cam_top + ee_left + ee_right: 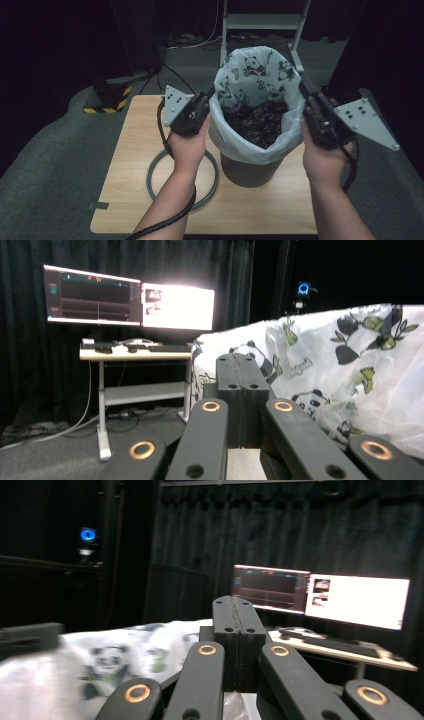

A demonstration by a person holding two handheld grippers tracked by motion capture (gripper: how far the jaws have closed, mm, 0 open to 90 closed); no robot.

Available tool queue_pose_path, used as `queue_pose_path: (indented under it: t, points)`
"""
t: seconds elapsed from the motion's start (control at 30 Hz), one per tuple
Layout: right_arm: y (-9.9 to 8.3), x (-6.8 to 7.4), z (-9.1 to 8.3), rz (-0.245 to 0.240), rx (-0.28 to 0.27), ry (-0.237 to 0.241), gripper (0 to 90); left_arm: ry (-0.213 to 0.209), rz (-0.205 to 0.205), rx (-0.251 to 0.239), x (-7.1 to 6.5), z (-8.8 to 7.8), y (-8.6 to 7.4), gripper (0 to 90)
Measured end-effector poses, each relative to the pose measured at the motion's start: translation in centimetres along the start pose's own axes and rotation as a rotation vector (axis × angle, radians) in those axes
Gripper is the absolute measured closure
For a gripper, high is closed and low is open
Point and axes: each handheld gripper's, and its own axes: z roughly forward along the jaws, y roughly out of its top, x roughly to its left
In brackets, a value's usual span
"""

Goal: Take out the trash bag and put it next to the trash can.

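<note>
A grey bin (250,172) stands on the wooden table (135,130), lined with a white panda-print bag (250,65) whose top rises well above the rim. Dark crumpled waste (257,122) fills it. My left gripper (206,100) is at the bag's left edge and my right gripper (304,89) at its right edge, both level with the rim. In the left gripper view the jaws of the left gripper (242,360) are pressed together, with the bag (350,365) just behind and to the right. The right gripper (234,602) is shut too, the bag (125,650) lying low to its left. Whether either pinches the bag's edge is hidden.
A grey ring (152,172) lies flat on the table left of the bin, under my left forearm. Beyond the table are a white desk frame (262,20), a yellow-and-black striped base (107,102) and floor cables. Lit monitors (130,300) sit on a desk by black curtains.
</note>
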Motion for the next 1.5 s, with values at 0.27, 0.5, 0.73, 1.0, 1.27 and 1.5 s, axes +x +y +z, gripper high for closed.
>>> queue_pose_path:
  t: [0.27, 0.5, 0.73, 1.0, 1.27, 1.5]
  points:
    - [-1.6, 5.3, 1.2, -0.024, 0.039, 0.103, 90.0, -0.017, -0.014, 0.059, 0.6, -0.4, -2.1, 90.0]
    - [-2.8, 8.6, 2.4, -0.082, 0.088, 0.167, 90.0, -0.038, -0.023, 0.09, 0.8, -0.6, -3.0, 90.0]
    - [-4.1, 11.0, 2.6, -0.145, 0.135, 0.218, 90.0, -0.058, -0.039, 0.129, 1.3, -0.9, -3.9, 89.8]
    - [-4.8, 13.1, 1.9, -0.255, 0.137, 0.248, 90.0, -0.07, -0.055, 0.136, 1.6, -1.2, -4.3, 89.6]
    - [-6.3, 14.1, 1.5, -0.268, 0.171, 0.298, 90.0, -0.079, -0.065, 0.139, 1.8, -1.4, -4.3, 88.8]
    - [-7.8, 14.8, 1.4, -0.295, 0.202, 0.313, 90.0, -0.088, -0.091, 0.136, 2.2, -1.6, -4.5, 84.3]
